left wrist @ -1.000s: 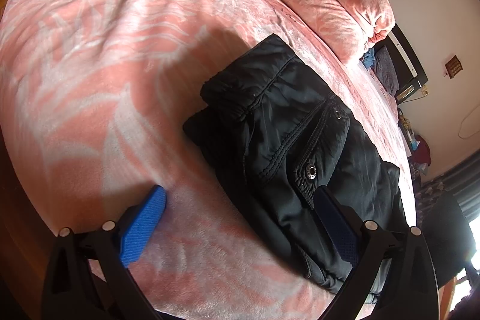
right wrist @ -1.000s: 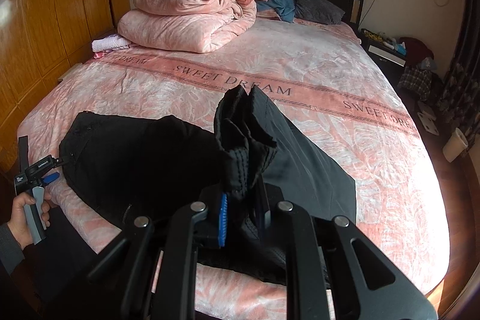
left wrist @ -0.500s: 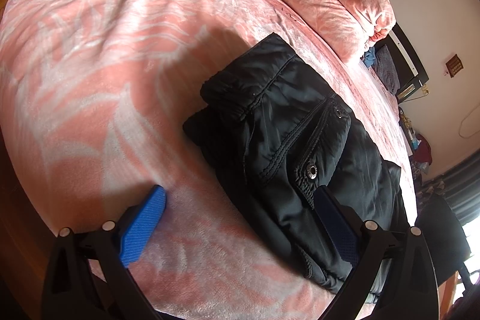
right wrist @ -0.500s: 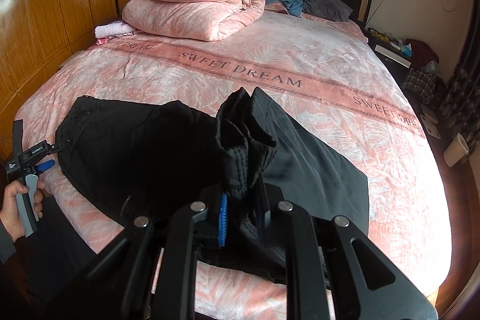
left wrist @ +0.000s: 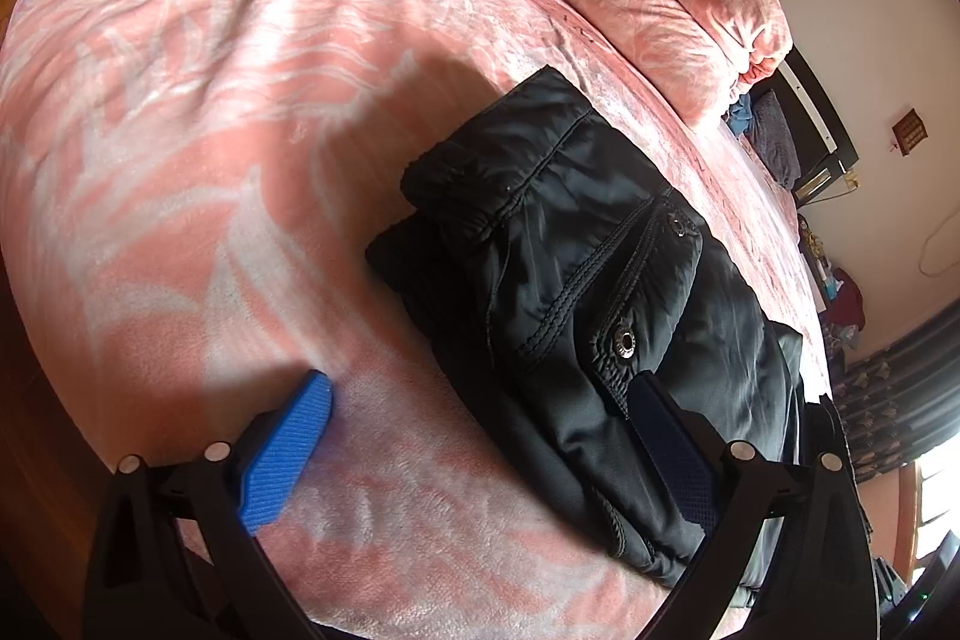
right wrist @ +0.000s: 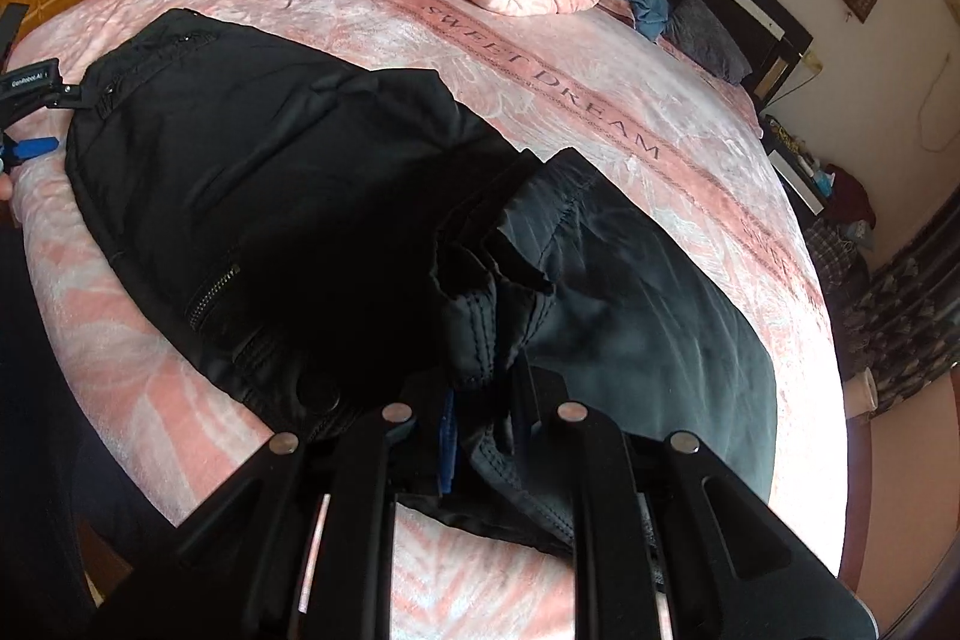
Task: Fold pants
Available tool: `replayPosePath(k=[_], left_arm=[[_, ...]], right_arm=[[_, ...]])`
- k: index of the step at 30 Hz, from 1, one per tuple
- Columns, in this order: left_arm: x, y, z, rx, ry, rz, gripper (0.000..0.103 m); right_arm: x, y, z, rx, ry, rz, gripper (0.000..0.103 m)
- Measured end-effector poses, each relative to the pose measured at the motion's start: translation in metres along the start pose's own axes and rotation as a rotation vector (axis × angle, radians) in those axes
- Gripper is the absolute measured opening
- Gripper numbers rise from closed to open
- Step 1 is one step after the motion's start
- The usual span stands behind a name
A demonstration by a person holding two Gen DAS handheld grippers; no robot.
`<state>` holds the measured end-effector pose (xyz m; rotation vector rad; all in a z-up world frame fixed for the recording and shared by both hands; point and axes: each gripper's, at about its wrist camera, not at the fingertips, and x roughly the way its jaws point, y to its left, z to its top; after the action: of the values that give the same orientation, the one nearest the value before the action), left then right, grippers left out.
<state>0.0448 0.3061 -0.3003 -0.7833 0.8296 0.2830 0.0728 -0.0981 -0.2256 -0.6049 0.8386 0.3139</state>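
Lying across the near side of the pink bed [right wrist: 600, 100], the black pants [right wrist: 270, 196] are partly doubled over, waistband end to the left. The right tongs [right wrist: 480, 418] are clenched on a bunched hem of the pants, lifted above the rest. The left tongs [left wrist: 480, 436] gape wide at the waistband, one blue pad [left wrist: 288, 448] over the blanket, the other at the snap pocket [left wrist: 624, 340].

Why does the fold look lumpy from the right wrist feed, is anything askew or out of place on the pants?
The pants lie flat on the bed; the lump is the bunched cuff end pinched in the right claw, standing up mid-fold. The left claw is open, holding nothing. Nothing looks damaged.
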Motion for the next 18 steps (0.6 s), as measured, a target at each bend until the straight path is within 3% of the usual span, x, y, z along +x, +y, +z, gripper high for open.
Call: replayPosePath(k=[5,6,7,10,12,15,18], left_arm=[[0.000,0.000,0.000,0.000,0.000,-0.001,0.099],[0.000,0.001,0.000,-0.002,-0.001,-0.003,0.099],[0.000,0.001,0.000,-0.004,-0.002,-0.006,0.099],[-0.001,0.002,0.000,-0.009,-0.004,-0.014,0.099],[-0.001,0.002,0.000,-0.011,-0.006,-0.018,0.099],[-0.002,0.004,0.000,-0.017,-0.009,-0.027,0.099],[-0.002,0.006,0.000,-0.026,-0.012,-0.041,0.099]], right_arm=[[0.019,0.012,-0.007,-0.029,0.011,0.008,0.020],[0.022,0.013,-0.007,-0.029,0.017,0.034,0.029],[0.023,0.013,-0.008,-0.016,0.019,0.070,0.039],[0.017,-0.003,-0.004,0.099,0.032,0.211,0.050],[0.010,-0.028,-0.003,0.241,0.027,0.407,0.061],[0.009,-0.064,-0.006,0.434,0.053,0.488,0.062],[0.015,-0.066,-0.003,0.419,0.090,0.477,0.060]])
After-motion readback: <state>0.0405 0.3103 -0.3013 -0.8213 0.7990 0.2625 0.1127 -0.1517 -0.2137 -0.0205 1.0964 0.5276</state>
